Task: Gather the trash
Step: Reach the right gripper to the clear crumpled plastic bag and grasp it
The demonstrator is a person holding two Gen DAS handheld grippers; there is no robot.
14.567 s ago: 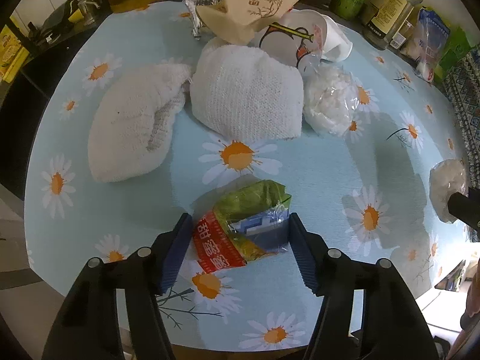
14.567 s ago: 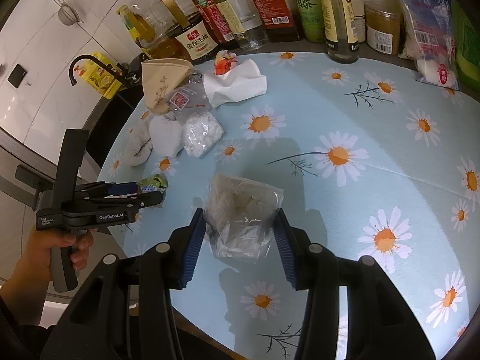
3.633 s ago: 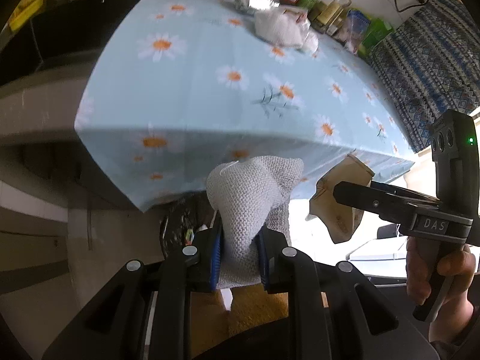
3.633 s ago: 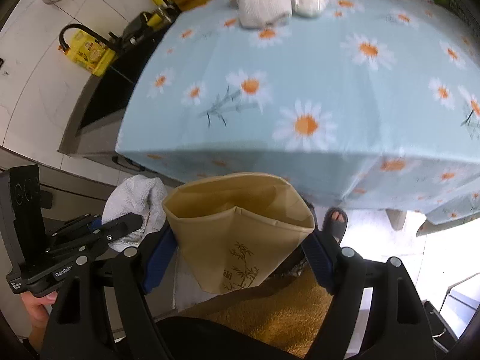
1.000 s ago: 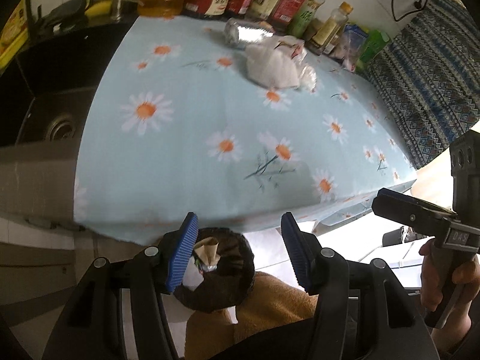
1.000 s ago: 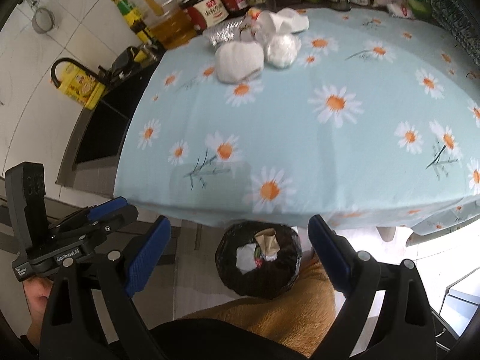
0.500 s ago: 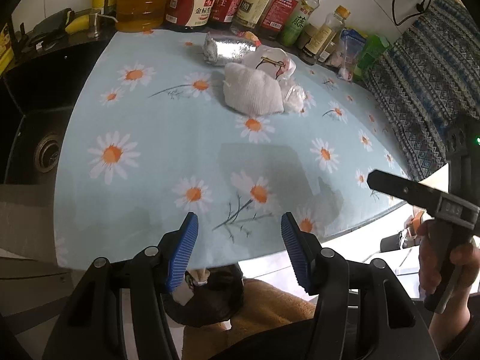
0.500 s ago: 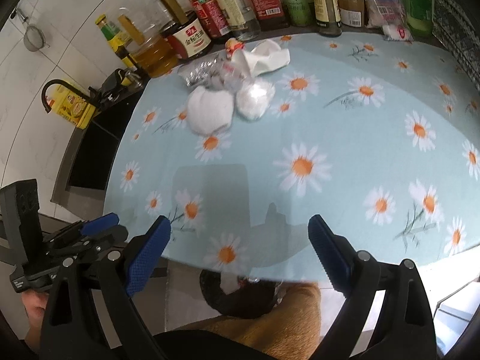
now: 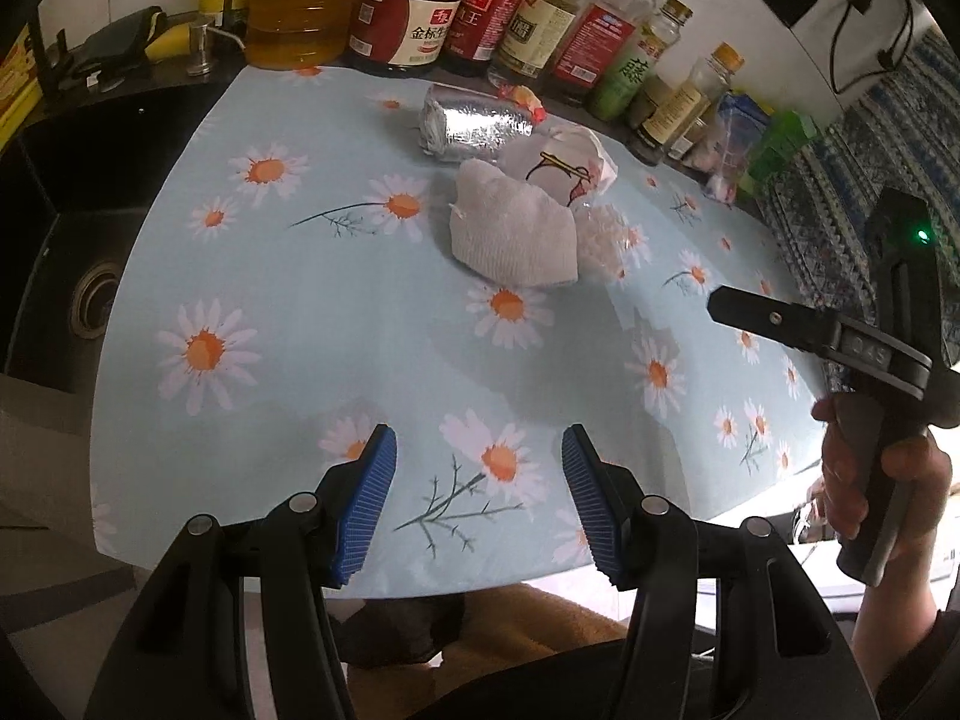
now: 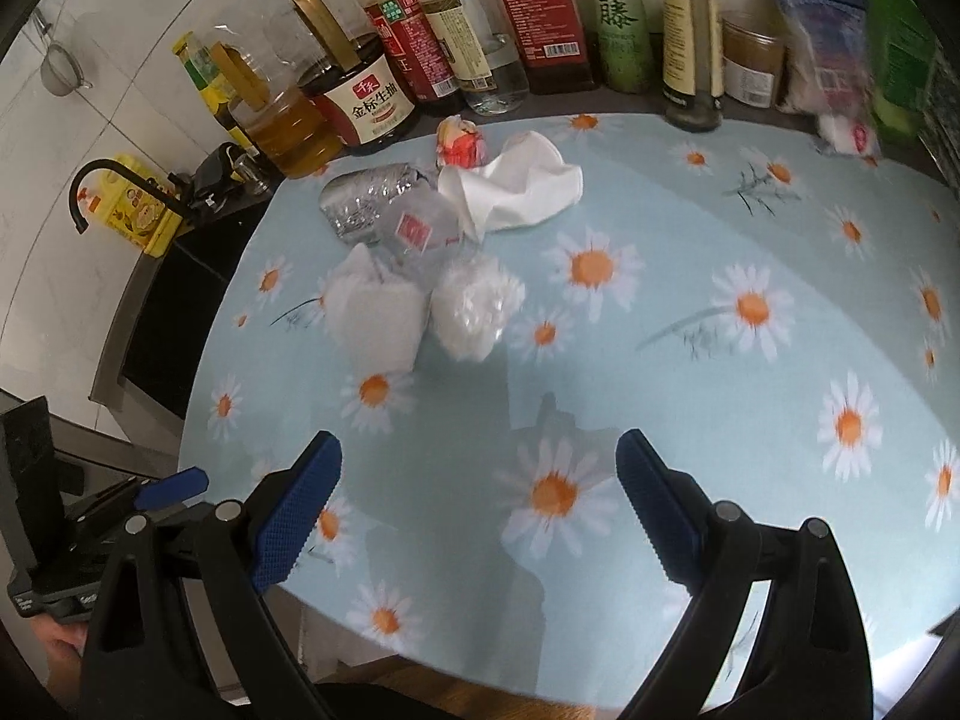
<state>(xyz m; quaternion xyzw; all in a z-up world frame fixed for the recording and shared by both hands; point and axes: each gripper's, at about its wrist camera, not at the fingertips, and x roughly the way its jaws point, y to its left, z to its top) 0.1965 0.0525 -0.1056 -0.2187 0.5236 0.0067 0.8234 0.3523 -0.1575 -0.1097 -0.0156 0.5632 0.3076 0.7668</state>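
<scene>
Both the left tool (image 9: 477, 498) and the right tool (image 10: 477, 510) were spread and empty above the near desk (image 9: 360, 312) edge, while the white cloth (image 9: 513, 240), foil wrapper (image 9: 477, 123) and plastic bags (image 10: 471, 306) lay clustered near the bottles (image 10: 540, 18).

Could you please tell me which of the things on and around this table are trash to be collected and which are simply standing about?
Trash to collect:
- white cloth wad
- foil packet
- clear plastic bag
- crumpled paper cup
- red and white wrapper

Just standing about:
- oil jug
- soy sauce jug
- sink
</scene>
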